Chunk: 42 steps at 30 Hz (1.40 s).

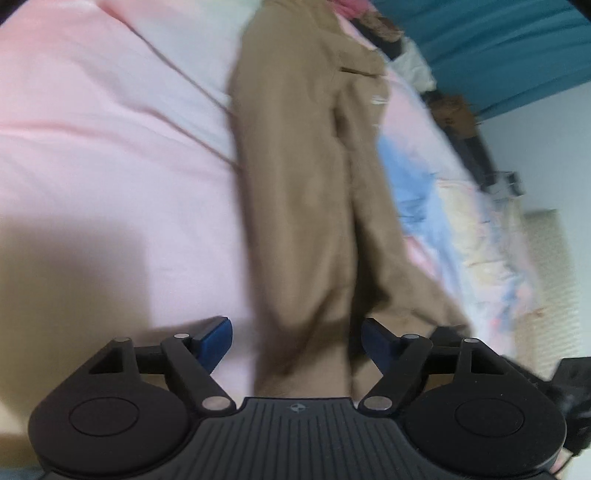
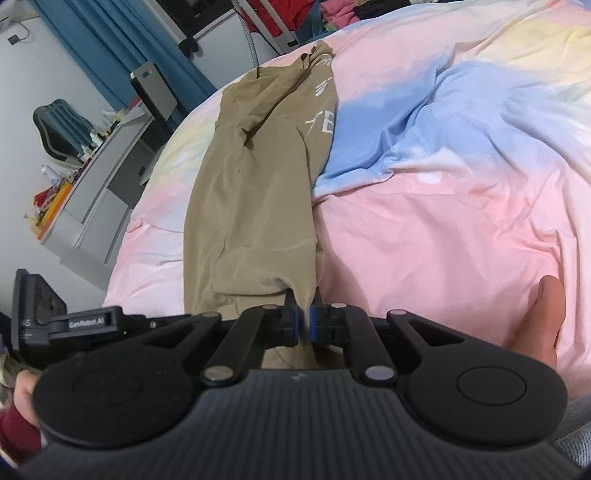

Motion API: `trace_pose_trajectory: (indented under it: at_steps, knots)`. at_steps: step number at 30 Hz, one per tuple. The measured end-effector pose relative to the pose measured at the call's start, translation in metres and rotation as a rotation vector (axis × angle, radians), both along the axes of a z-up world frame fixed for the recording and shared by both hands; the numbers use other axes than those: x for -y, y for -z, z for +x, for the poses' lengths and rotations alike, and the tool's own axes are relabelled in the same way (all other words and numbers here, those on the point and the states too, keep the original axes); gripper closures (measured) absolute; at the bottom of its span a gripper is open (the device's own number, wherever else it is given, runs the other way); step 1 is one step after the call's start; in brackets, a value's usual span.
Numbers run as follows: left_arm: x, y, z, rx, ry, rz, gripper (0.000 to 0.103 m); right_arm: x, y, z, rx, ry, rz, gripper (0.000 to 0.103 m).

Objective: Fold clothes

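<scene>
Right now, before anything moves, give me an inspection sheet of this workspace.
Surface: bed with pastel pink, blue and yellow duvet, wrinkled.
Job's things: tan trousers laid lengthwise, white lettering near far end.
Clutter: clothes pile at far edge of bed.
Grippers: right gripper shut on trousers' near end; left gripper open over the trousers, gripping nothing.
Cables: thin leads by the white stand beyond the bed.
Surroundings: teal curtain, grey desk, chair.

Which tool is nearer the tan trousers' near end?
Right. The right tool is pinched shut on the tan trousers at their near end; the left tool hangs open over them, not gripping.
</scene>
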<state>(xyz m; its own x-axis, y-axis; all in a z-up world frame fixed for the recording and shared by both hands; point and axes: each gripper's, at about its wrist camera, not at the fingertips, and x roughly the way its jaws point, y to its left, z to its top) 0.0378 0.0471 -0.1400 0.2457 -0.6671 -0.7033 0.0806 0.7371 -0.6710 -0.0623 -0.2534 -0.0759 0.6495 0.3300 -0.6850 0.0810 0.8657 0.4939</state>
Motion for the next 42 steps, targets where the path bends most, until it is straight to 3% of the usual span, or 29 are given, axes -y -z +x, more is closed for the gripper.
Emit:
trace_pose_trajectory:
  at_steps: [2,4,5,7,10,16,19,23,29,34,37,42]
  knots:
    - [0.012,0.003,0.001,-0.015,0.06,-0.016,0.049,0.0,0.002,0.001,-0.006,0.007,0.001,0.095]
    - [0.017,-0.002,-0.004,0.03,0.09,0.036,0.079,-0.001,0.004,0.002,-0.019,0.011,0.003,0.095]
    - [0.019,-0.005,-0.007,0.059,0.101,0.068,0.087,-0.001,0.003,0.002,-0.026,0.01,0.005,0.095]
    - [0.016,-0.015,-0.011,0.103,0.106,0.096,0.092,0.001,0.0,0.002,-0.029,0.006,0.012,0.095]
    - [-0.001,-0.041,-0.017,0.207,0.057,0.096,0.094,0.008,-0.01,-0.002,-0.009,0.018,0.045,0.095]
    - [-0.04,-0.113,-0.05,0.414,-0.026,-0.022,0.095,0.016,-0.048,-0.019,0.096,0.035,0.084,0.095]
    - [-0.046,-0.135,-0.067,0.463,-0.038,-0.04,0.096,0.014,-0.064,-0.033,0.138,0.022,0.082,0.095]
    - [-0.061,-0.144,-0.105,0.485,-0.013,-0.04,0.096,0.012,-0.071,-0.06,0.154,-0.006,0.102,0.095]
    - [-0.065,-0.131,-0.157,0.492,0.019,0.037,0.096,0.016,-0.057,-0.09,0.116,0.0,0.16,0.095]
    - [-0.057,-0.139,-0.13,0.528,-0.003,0.024,0.095,0.017,-0.064,-0.058,0.137,0.024,0.175,0.095]
    - [-0.048,-0.152,-0.085,0.559,-0.019,0.022,0.095,0.015,-0.075,-0.016,0.175,0.052,0.163,0.095]
    - [-0.02,-0.163,0.002,0.625,-0.06,0.128,0.095,0.011,-0.078,0.071,0.215,0.091,0.103,0.095]
